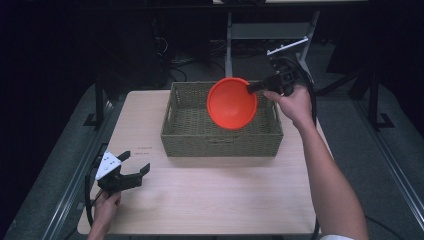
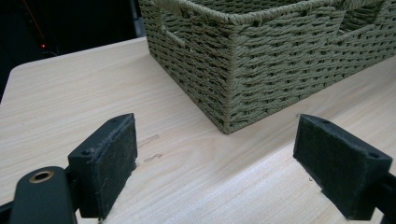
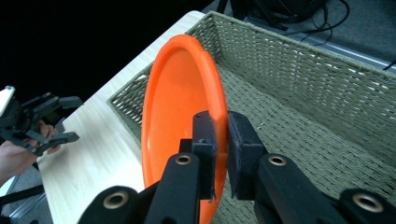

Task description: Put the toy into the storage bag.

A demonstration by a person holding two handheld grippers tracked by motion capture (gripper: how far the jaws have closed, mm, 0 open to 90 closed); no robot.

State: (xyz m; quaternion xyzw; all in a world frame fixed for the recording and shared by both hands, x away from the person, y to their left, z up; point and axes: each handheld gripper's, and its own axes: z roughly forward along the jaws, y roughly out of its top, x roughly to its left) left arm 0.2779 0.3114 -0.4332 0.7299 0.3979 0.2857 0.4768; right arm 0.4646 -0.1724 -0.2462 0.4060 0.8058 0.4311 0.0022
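Nearest the person, at the front left corner of the table, the left gripper rests low over the wood, held by the left hand. Its jaws stand well apart with nothing between them; in the left gripper view the two black pads frame bare tabletop, and the near corner of the basket lies just beyond them, not touching.

Mid-table, the woven basket sits squarely on the wood, long side toward the person, with a handle slot in its left end wall. Its floor, where it can be seen, is bare weave.

Farther back and to the right, the right hand holds the right gripper over the basket's rear right part. Its jaws are clamped on the rim of the orange bowl: in the right gripper view one pad lies inside the bowl and the other outside, with the rim pinched between them (no gap shows on either side). The bowl is tipped up on edge, its hollow facing the high camera, and hangs above the basket interior; whether its lower edge touches the basket floor cannot be told.

Beyond the table lie dark floor, cables and a metal stand.
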